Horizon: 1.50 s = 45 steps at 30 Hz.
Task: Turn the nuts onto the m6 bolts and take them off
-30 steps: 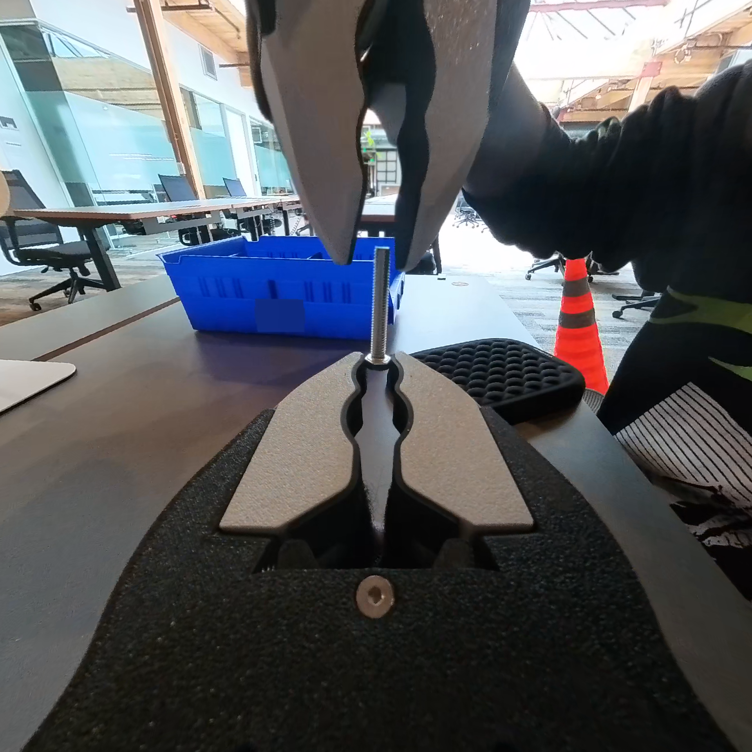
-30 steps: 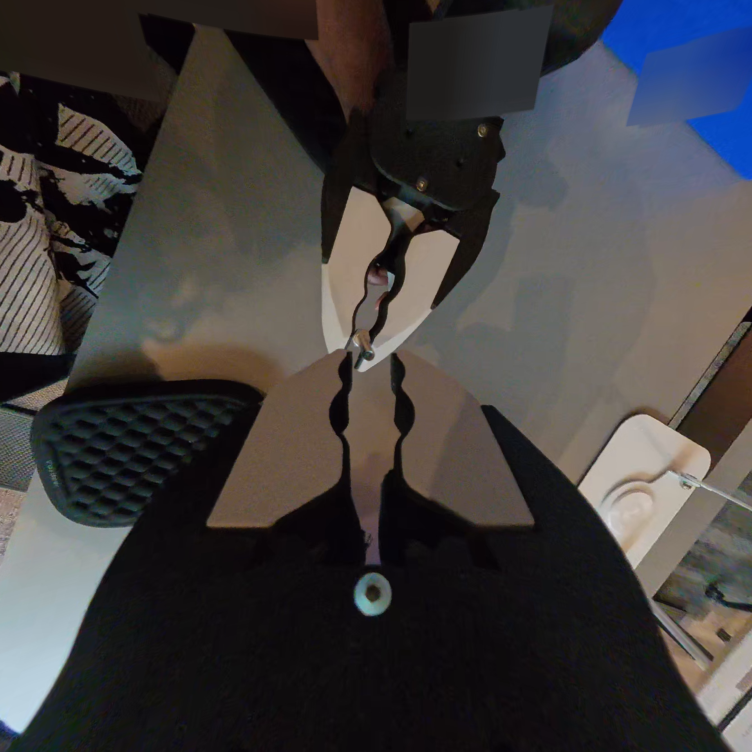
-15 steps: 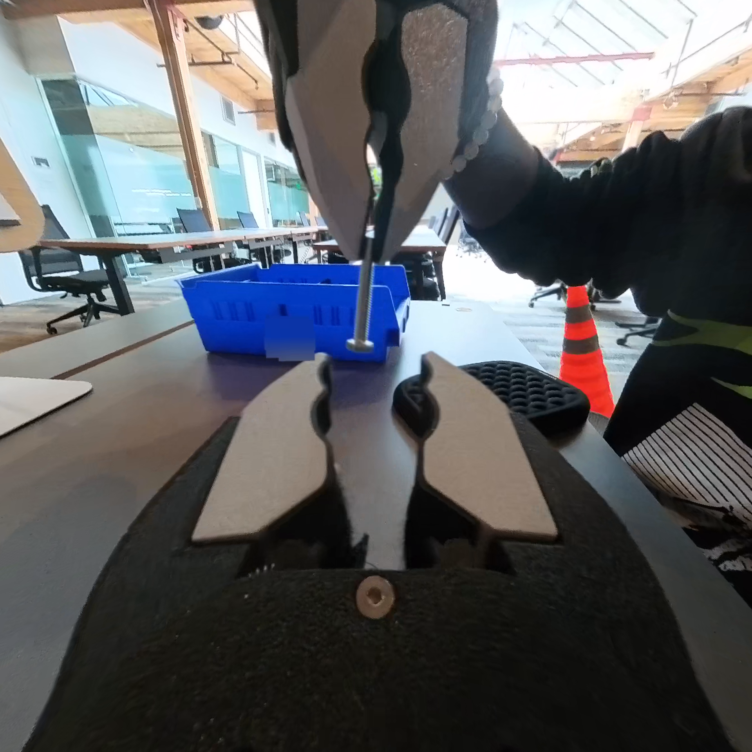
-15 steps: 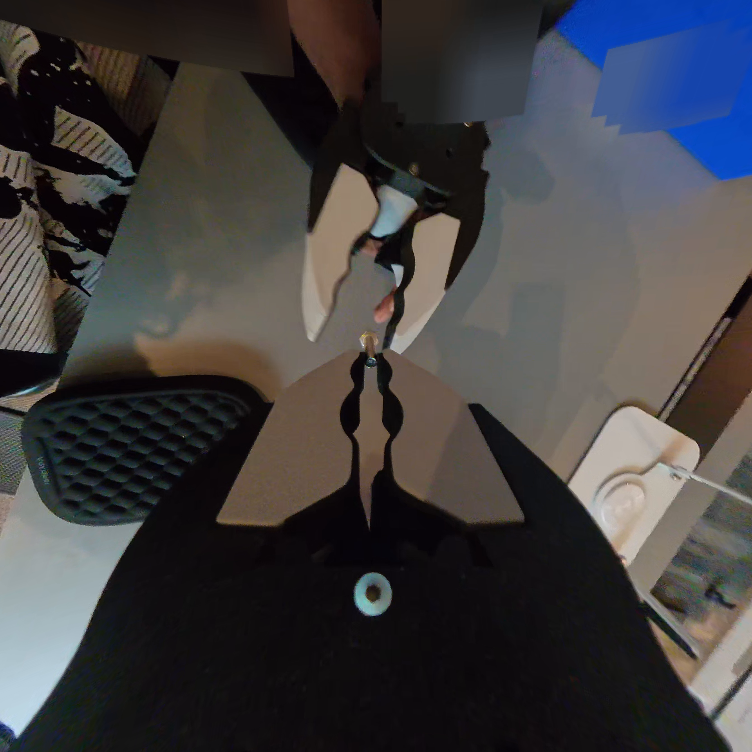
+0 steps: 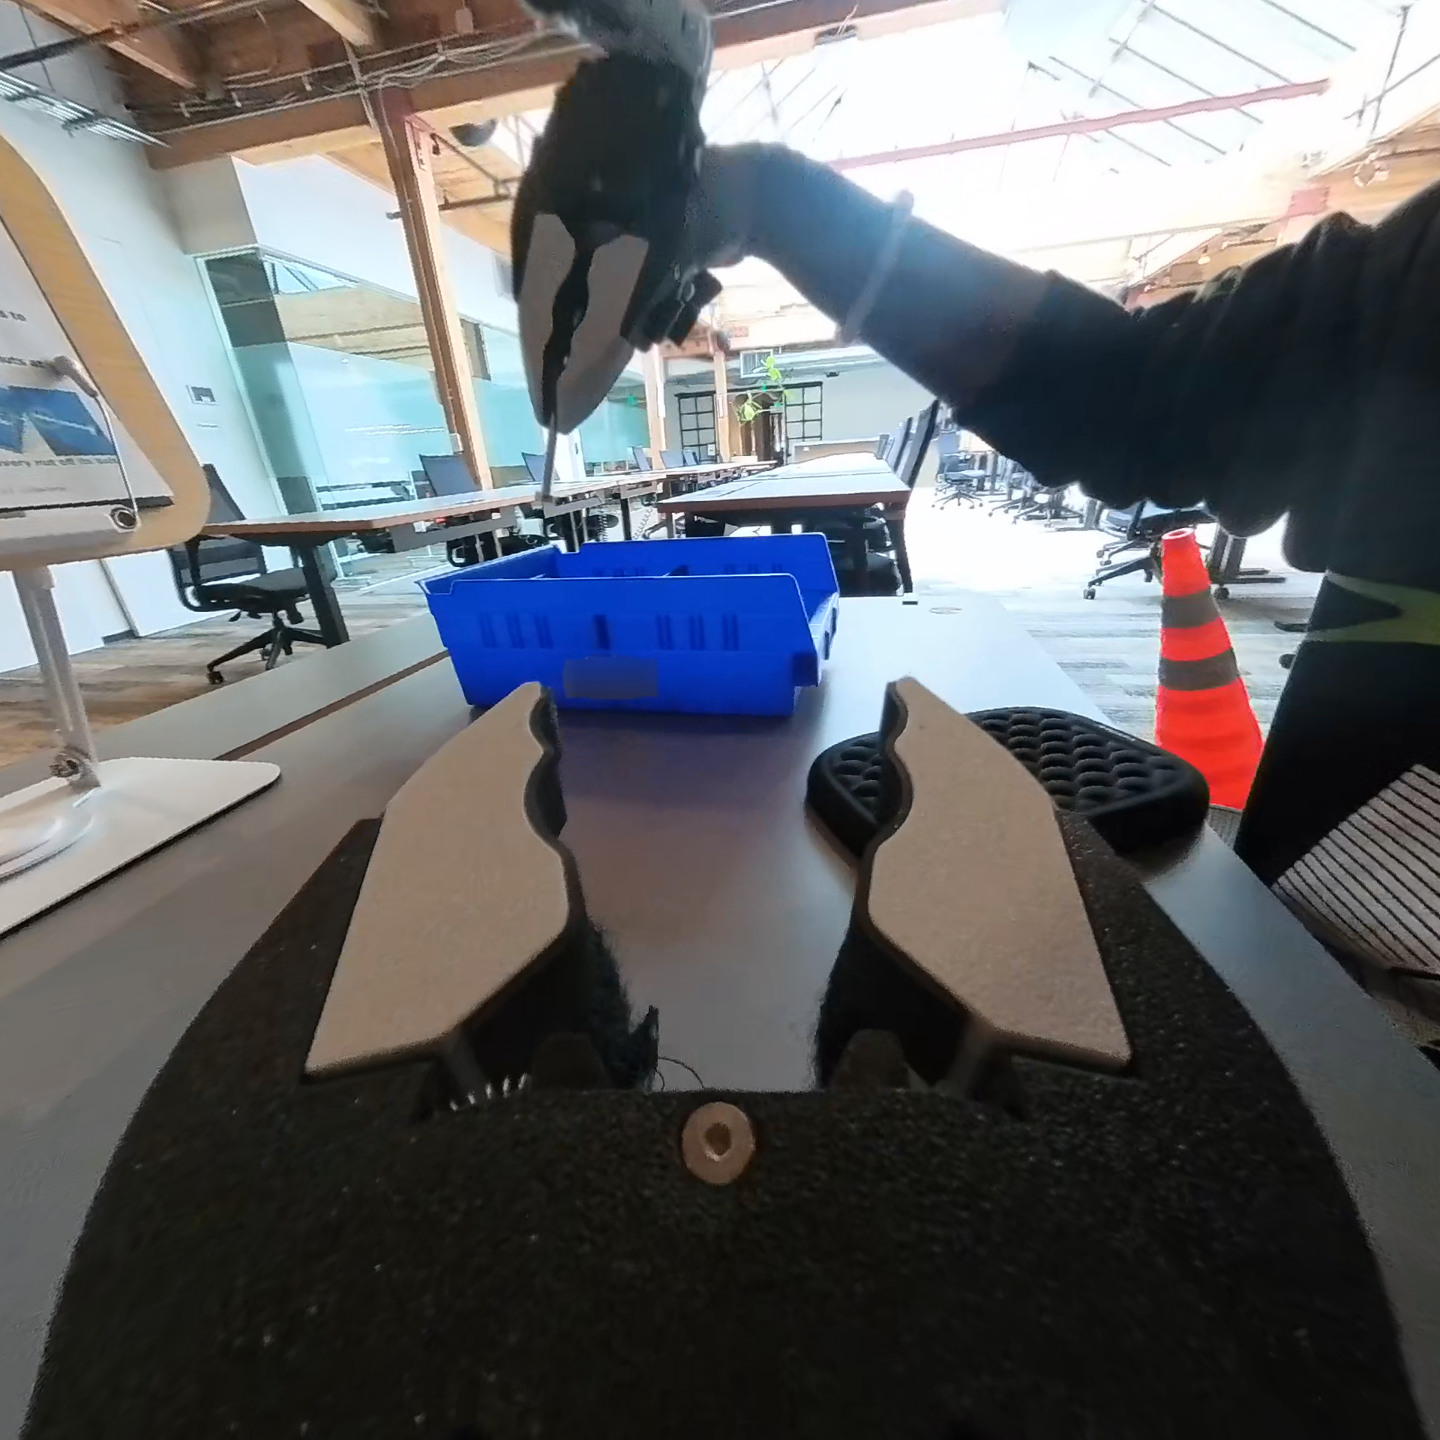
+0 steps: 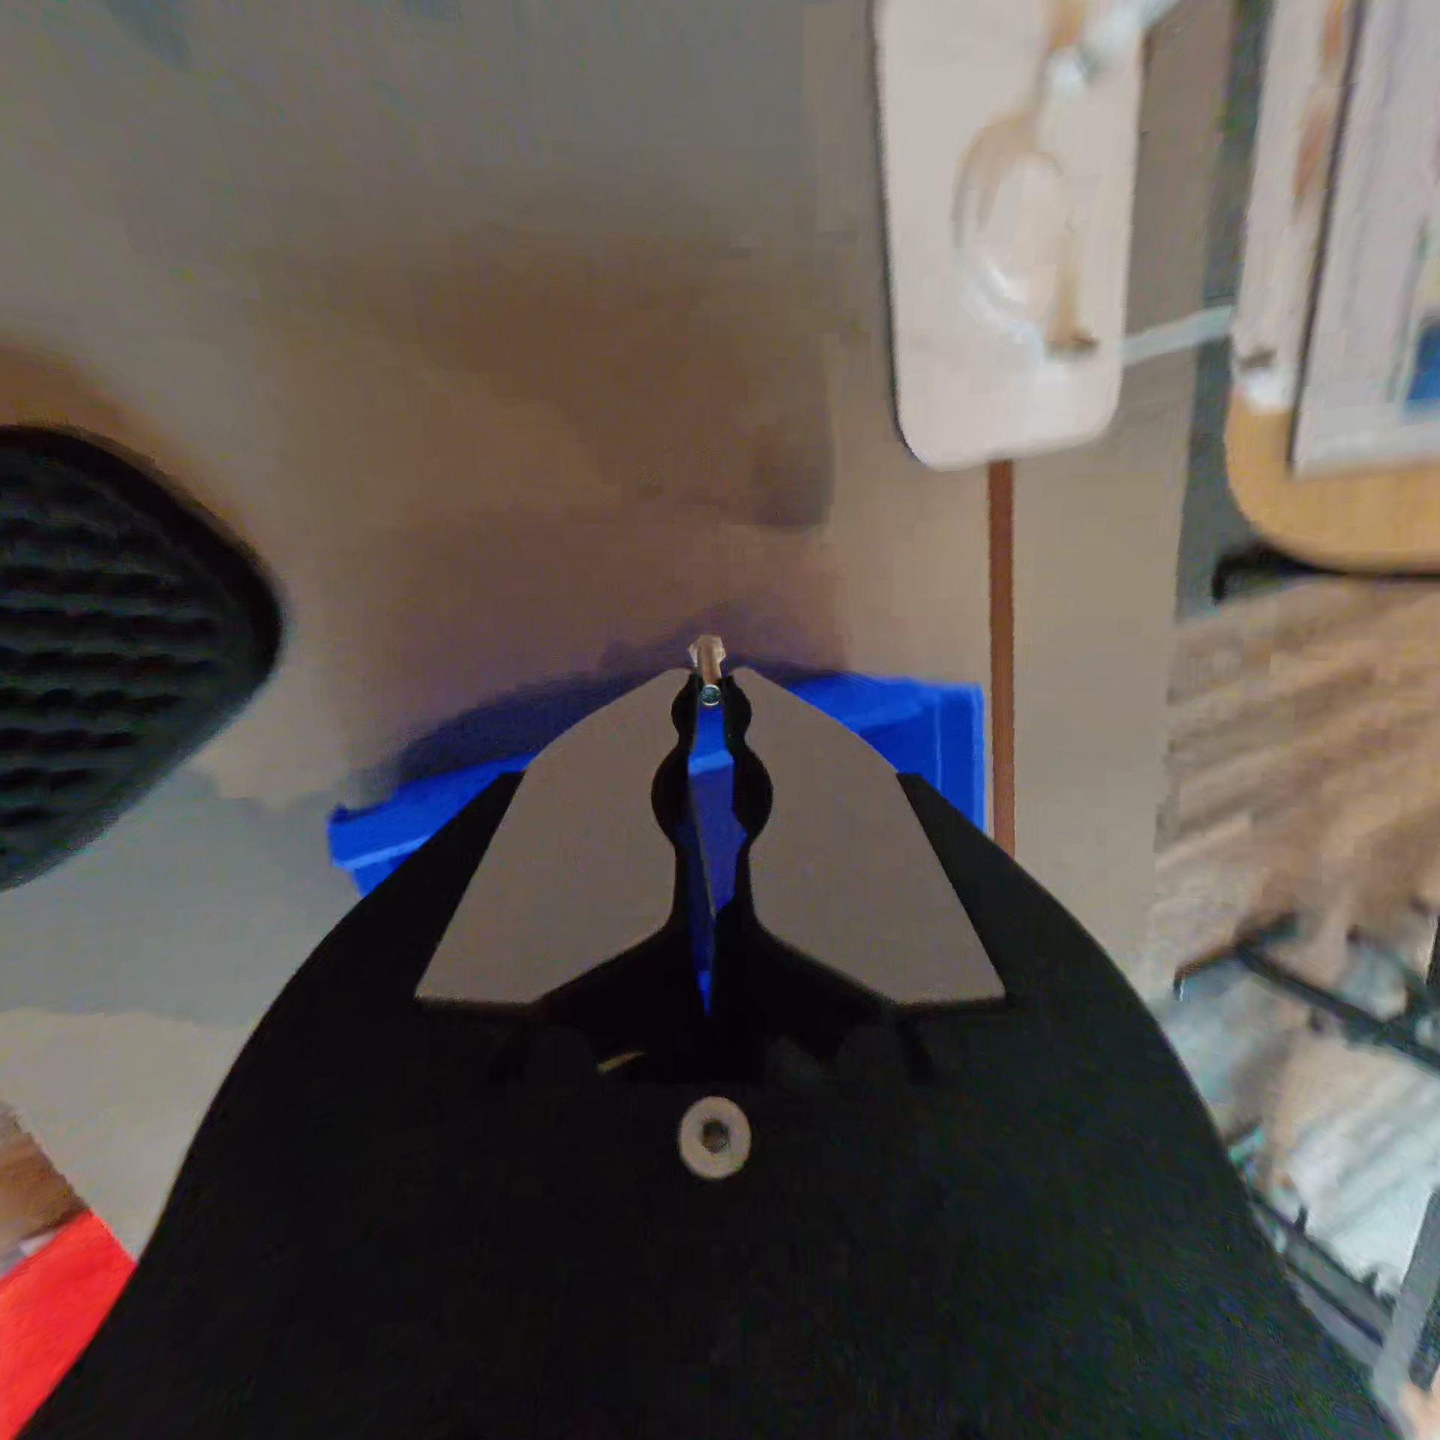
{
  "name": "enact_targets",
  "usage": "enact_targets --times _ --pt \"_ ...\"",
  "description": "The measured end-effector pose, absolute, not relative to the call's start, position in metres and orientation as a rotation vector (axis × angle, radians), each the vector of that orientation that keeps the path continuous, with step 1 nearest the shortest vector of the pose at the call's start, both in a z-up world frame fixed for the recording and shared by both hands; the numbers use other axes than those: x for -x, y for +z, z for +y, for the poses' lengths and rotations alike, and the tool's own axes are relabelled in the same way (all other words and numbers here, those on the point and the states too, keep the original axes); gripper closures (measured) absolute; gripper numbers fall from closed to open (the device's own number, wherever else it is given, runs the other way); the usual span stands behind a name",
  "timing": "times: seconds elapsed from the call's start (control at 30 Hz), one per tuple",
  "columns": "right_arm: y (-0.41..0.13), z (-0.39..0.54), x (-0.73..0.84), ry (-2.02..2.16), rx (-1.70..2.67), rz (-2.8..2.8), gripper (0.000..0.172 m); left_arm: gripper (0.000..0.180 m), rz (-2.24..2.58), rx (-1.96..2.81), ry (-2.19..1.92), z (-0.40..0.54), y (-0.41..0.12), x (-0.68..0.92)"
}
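since a second ago the left gripper (image 5: 717, 701) has let go of the bolt (image 5: 548, 460) and spread wide — its fingers now stand well apart over bare table (image 5: 701, 896), nothing between them. right gripper (image 6: 711, 686) has carried the bolt up and away, now above the blue bin (image 5: 639, 623). its tips are clamped on the threaded shank, pads pressed to both sides, bolt hanging head-down over the bin's near-left corner. black honeycomb pad (image 5: 1075, 764) sits to the right of the bin, white stand base (image 5: 132, 818) to its left — orange cone (image 5: 1200, 662) on the floor beyond the pad. no nut can be made out on the bolt.
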State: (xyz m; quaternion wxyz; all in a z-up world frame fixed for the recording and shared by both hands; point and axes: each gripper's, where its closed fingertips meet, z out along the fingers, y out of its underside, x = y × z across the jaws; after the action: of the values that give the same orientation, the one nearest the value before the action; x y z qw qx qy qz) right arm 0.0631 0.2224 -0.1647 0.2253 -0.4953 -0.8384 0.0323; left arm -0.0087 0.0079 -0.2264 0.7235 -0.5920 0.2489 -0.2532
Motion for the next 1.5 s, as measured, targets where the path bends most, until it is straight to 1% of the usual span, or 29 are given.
enact_targets --times 0.1,0.23,0.47,0.6,0.67,0.9,1.3,1.5 --pt "-0.176 0.275 -0.093 -0.005 1.541 -2.154 0.167 0.102 0.549 1.316 -0.549 0.010 -0.229 0.009" --pt "-0.199 0.321 -0.118 -0.024 1.686 -1.961 0.167 0.102 0.554 1.333 -0.539 0.011 -0.232 0.009" --pt "-0.244 0.360 -0.116 0.105 1.751 -1.695 0.167 0.099 0.510 1.332 -0.549 0.014 -0.231 0.016" --pt "-0.271 0.377 -0.113 0.107 1.787 -1.592 0.166 0.097 0.500 1.335 -0.543 0.015 -0.231 0.017" --pt "-0.281 0.381 -0.112 0.103 1.807 -1.573 0.166 0.090 0.490 1.341 -0.538 0.017 -0.231 0.019" --pt "-0.301 0.390 -0.107 0.030 1.809 -1.590 0.166 0.076 0.508 1.367 -0.529 0.019 -0.234 0.016" --pt "-0.318 0.393 -0.110 0.003 1.951 -1.632 0.166 0.076 0.524 1.372 -0.529 0.018 -0.236 0.014" --pt "-0.326 0.387 -0.123 -0.021 2.101 -1.679 0.165 0.076 0.527 1.378 -0.531 0.018 -0.237 0.013"
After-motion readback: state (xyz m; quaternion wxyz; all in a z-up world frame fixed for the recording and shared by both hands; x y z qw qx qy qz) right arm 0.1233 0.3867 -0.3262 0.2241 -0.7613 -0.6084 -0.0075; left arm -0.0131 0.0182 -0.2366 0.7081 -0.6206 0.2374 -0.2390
